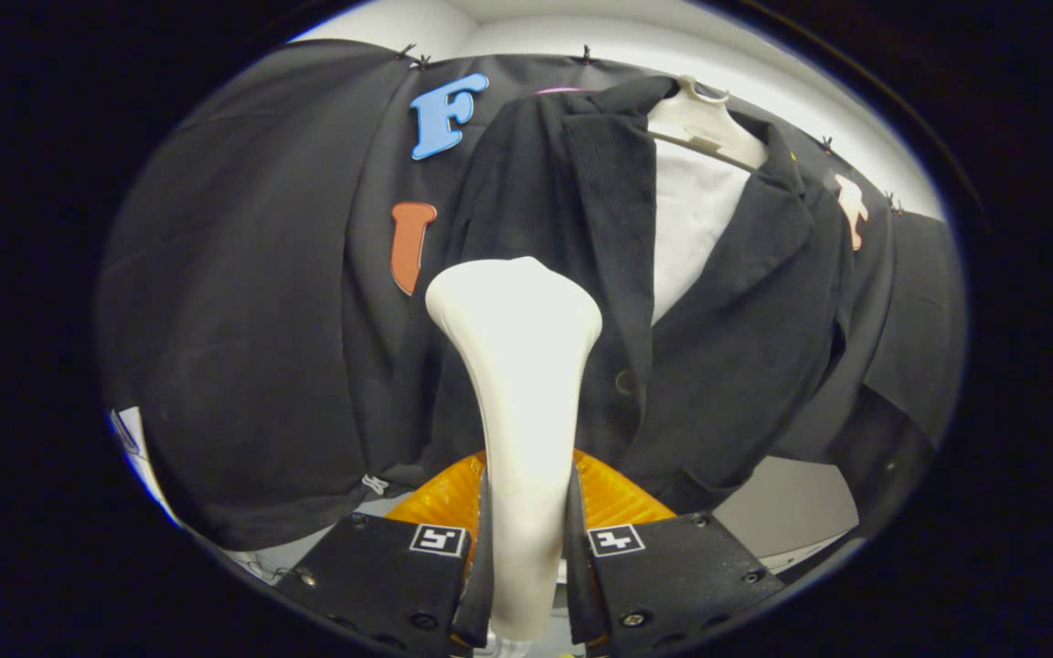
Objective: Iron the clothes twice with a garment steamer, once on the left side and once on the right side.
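Tongs (526, 539) are clamped on the handle of the white garment steamer (517, 366), both fingers pressing its sides. Steamer stands upright between the fingers, its wide head raised against the left front panel of the black jacket (718, 347). Jacket hangs on a white hanger (705, 123) before the booth wall, open at the front over a white shirt (686, 219).

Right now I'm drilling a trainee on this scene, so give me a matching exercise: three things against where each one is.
Things:
1. garment steamer
2. black jacket
3. hanger

Places:
A. at the jacket's collar, carrying it
B. clamped between the fingers of the gripper
C. hanging beyond the steamer's head, against the booth wall

Pairs: 1-B, 2-C, 3-A
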Tool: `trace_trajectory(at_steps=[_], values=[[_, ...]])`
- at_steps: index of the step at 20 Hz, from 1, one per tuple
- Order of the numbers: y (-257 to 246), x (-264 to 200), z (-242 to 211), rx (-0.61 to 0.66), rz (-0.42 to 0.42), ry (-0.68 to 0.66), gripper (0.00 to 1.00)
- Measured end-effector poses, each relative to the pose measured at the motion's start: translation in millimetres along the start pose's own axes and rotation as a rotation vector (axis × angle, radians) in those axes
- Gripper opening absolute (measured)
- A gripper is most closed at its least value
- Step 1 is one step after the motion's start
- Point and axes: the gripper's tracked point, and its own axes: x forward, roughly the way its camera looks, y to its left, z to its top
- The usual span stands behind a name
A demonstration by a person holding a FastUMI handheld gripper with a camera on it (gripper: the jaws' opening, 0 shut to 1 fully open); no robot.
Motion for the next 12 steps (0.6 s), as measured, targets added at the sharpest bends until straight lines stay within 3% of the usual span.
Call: trace_trajectory(at_steps=[12], values=[[11,16,-87,-0.040,0.010,0.127,0.35]])
